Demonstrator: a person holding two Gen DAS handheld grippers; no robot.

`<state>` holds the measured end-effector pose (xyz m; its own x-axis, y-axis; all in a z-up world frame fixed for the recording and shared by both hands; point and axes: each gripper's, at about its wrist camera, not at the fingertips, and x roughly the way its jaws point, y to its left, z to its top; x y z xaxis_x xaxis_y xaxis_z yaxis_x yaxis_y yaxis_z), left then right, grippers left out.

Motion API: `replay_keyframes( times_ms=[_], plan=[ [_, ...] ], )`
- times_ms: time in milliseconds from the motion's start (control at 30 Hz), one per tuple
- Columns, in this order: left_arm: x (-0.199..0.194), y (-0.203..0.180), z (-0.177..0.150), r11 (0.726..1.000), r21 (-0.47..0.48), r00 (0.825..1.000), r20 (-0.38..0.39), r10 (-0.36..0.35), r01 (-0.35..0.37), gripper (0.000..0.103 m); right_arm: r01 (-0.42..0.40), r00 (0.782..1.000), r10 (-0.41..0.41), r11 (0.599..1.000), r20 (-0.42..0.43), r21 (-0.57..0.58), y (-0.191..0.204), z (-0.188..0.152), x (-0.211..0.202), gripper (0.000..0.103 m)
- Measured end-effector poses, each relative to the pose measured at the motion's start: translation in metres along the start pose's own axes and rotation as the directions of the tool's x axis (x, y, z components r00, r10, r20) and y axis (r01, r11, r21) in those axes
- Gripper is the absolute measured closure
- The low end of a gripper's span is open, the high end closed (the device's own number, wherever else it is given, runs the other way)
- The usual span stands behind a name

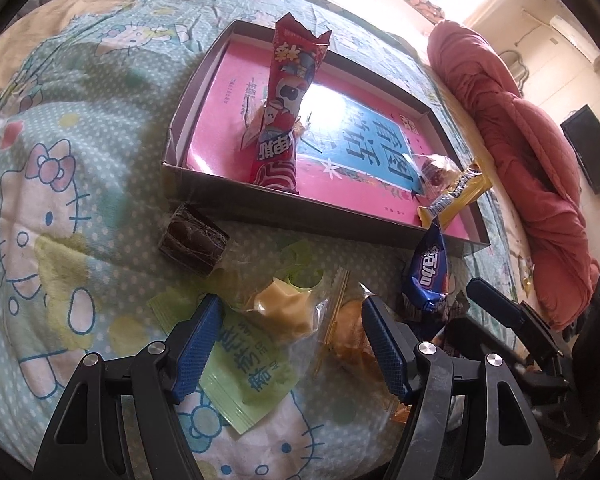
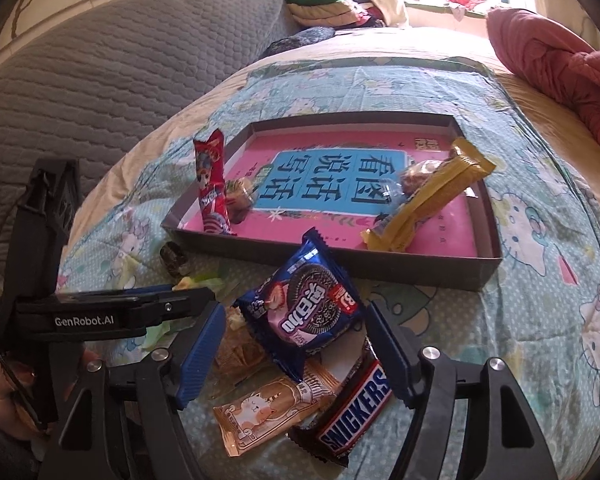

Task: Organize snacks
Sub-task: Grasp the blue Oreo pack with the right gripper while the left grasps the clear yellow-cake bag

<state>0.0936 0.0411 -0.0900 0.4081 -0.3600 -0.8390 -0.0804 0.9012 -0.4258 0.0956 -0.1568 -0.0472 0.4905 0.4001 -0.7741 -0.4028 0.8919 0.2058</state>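
My left gripper (image 1: pixel 292 316) is open, low over a heap of snacks on the bedspread. A pale yellow clear-wrapped sweet (image 1: pixel 286 308) lies between its blue pads (image 1: pixel 198 344) without touching them, on top of a green packet (image 1: pixel 248 376). My right gripper (image 2: pixel 296 312) is open around a blue cookie packet (image 2: pixel 312 312); the pads stand just clear of its edges. A Snickers bar (image 2: pixel 352 412) and a tan cat-print packet (image 2: pixel 268 404) lie under it. The shallow box (image 2: pixel 332 258) with a pink book holds a red stick packet (image 2: pixel 212 184) and a yellow bar (image 2: pixel 428 196).
A dark wrapped cake (image 1: pixel 192 240) lies in front of the box's near left corner. A clear-wrapped round snack (image 2: pixel 414 176) sits in the box by the yellow bar. A red quilt (image 1: pixel 512 152) is piled along the bed's right side. The left gripper's body (image 2: pixel 100 312) crosses the right view.
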Motion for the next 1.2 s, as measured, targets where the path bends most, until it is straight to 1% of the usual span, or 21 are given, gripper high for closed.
replay_keyframes(
  times_ms=[100, 233, 367, 467, 533, 600, 667, 700, 733, 800, 867, 933, 1033, 1067, 1100, 1133, 1200],
  plan=[
    [0.0, 0.002, 0.0, 1.0, -0.002, 1.0, 0.005, 0.006, -0.006, 0.03, 0.009, 1.0, -0.01, 0.999, -0.014, -0.038, 0.003, 0.001, 0.007, 0.031],
    [0.003, 0.003, 0.001, 1.0, 0.0, 1.0, 0.009, 0.021, -0.021, 0.03, 0.015, 0.999, -0.017, 0.998, -0.027, -0.06, 0.001, 0.006, 0.017, 0.029],
    [0.005, 0.002, 0.002, 0.999, 0.021, 0.999, 0.012, 0.039, -0.04, 0.03, -0.014, 0.998, 0.011, 0.998, -0.061, -0.055, -0.005, 0.009, 0.029, 0.024],
    [0.007, 0.001, 0.002, 0.998, 0.029, 0.998, 0.015, 0.064, -0.064, 0.036, -0.026, 0.997, 0.021, 0.998, -0.074, -0.056, -0.008, 0.011, 0.035, 0.023],
    [0.008, -0.001, 0.002, 0.996, 0.037, 0.996, 0.02, 0.082, -0.083, 0.039, -0.029, 0.996, 0.023, 0.997, -0.084, -0.07, -0.008, 0.013, 0.041, 0.023],
    [0.009, -0.001, 0.001, 0.995, 0.042, 0.995, 0.026, 0.093, -0.094, 0.039, -0.022, 0.995, 0.014, 0.996, -0.102, -0.085, -0.005, 0.013, 0.047, 0.023],
    [0.01, -0.003, 0.001, 0.993, 0.048, 0.994, 0.03, 0.105, -0.107, 0.039, -0.016, 0.994, 0.006, 0.996, -0.111, -0.09, -0.005, 0.012, 0.053, 0.027],
    [0.01, -0.004, 0.001, 0.993, 0.05, 0.994, 0.032, 0.109, -0.11, 0.039, -0.017, 0.994, 0.008, 0.996, -0.107, -0.089, -0.005, 0.012, 0.052, 0.034],
    [0.011, -0.005, 0.002, 0.992, 0.055, 0.993, 0.033, 0.114, -0.116, 0.04, -0.017, 0.995, 0.008, 0.996, -0.098, -0.093, -0.004, 0.013, 0.051, 0.044],
    [0.012, -0.008, 0.001, 0.989, 0.071, 0.991, 0.036, 0.127, -0.129, 0.04, -0.015, 0.996, 0.005, 0.995, -0.094, -0.1, -0.005, 0.012, 0.05, 0.048],
    [0.013, -0.01, 0.001, 0.987, 0.085, 0.99, 0.038, 0.137, -0.14, 0.043, -0.018, 0.995, 0.009, 0.995, -0.096, -0.095, -0.006, 0.011, 0.05, 0.055],
    [0.013, -0.012, 0.0, 0.985, 0.104, 0.99, 0.039, 0.138, -0.141, 0.044, -0.023, 0.996, 0.015, 0.996, -0.089, -0.092, -0.006, 0.012, 0.048, 0.06],
    [0.013, -0.012, 0.001, 0.985, 0.117, 0.992, 0.034, 0.12, -0.124, 0.046, -0.034, 0.998, 0.027, 0.995, -0.064, -0.096, -0.006, 0.014, 0.04, 0.069],
    [0.012, -0.011, 0.002, 0.986, 0.118, 0.993, 0.033, 0.115, -0.118, 0.048, -0.034, 0.998, 0.029, 0.995, -0.054, -0.096, -0.006, 0.015, 0.037, 0.07],
    [0.011, -0.01, 0.002, 0.987, 0.119, 0.994, 0.032, 0.108, -0.111, 0.049, -0.031, 0.999, 0.027, 0.995, -0.047, -0.095, -0.006, 0.016, 0.035, 0.073],
    [0.01, -0.01, 0.001, 0.987, 0.12, 0.994, 0.032, 0.101, -0.105, 0.053, -0.034, 0.999, 0.03, 0.995, -0.044, -0.091, -0.007, 0.017, 0.034, 0.078],
    [0.009, -0.01, 0.002, 0.99, 0.117, 0.996, 0.031, 0.082, -0.085, 0.057, -0.051, 0.998, 0.049, 0.996, -0.039, -0.068, -0.011, 0.018, 0.032, 0.078]
  ],
)
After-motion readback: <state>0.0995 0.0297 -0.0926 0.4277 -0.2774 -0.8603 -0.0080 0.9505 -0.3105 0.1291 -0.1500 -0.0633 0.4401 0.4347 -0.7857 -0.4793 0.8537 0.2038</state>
